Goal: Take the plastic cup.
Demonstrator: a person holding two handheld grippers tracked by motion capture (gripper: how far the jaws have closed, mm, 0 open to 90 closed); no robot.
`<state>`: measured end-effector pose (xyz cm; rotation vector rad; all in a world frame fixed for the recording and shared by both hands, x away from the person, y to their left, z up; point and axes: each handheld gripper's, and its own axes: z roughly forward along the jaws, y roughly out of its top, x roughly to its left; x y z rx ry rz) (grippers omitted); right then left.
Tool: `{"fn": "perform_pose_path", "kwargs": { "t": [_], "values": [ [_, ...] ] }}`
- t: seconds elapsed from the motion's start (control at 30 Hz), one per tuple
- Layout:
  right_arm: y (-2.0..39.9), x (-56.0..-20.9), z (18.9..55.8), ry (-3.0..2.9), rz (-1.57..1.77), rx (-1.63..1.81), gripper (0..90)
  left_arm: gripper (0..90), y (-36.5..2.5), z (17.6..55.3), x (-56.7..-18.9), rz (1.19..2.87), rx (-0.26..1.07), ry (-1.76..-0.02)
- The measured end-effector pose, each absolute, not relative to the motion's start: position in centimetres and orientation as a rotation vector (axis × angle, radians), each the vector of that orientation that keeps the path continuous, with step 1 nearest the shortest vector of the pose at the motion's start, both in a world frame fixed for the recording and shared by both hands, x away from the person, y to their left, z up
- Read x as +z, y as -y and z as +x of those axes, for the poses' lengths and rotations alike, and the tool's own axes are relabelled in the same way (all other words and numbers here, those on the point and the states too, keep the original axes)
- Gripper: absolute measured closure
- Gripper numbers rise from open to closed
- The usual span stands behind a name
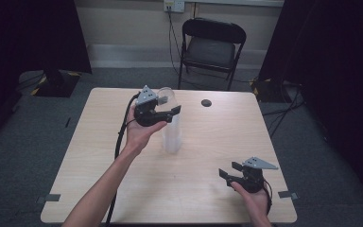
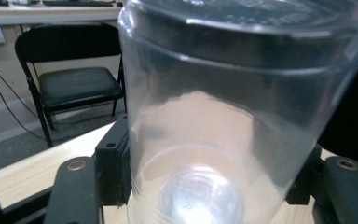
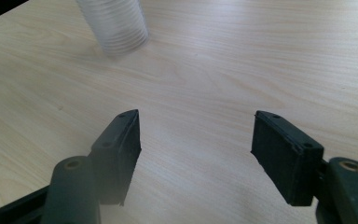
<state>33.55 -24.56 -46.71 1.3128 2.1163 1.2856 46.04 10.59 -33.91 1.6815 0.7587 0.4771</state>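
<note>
up near the middle of the table (image 1: 99,156), the left gripper (image 1: 166,109) is clenched on the top of a stack of clear plastic cups (image 1: 170,127), a jaw pressing each side. nearer the front right corner, the right gripper (image 1: 230,170) hangs released, jaws apart over bare wood.

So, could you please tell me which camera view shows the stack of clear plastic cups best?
The high view: the whole stack of clear cups stands on the table, gripped near its top by the left gripper. The left gripper view shows just the top cup close up; the right gripper view shows the ribbed base.
</note>
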Motion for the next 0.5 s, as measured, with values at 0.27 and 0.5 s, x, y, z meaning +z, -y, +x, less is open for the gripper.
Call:
{"fn": "perform_pose_path", "kwargs": {
  "t": [0.27,0.5],
  "values": [
    [24.3,-46.8,33.7,-2.104,1.315,1.262,34.5,35.3,-11.2,45.2,-33.0,1.657,0.470,-0.739],
    [23.9,-46.7,33.6,-2.075,1.314,1.251,37.3,35.3,-12.5,44.6,-32.5,1.629,0.449,-0.745]
  ]
}}
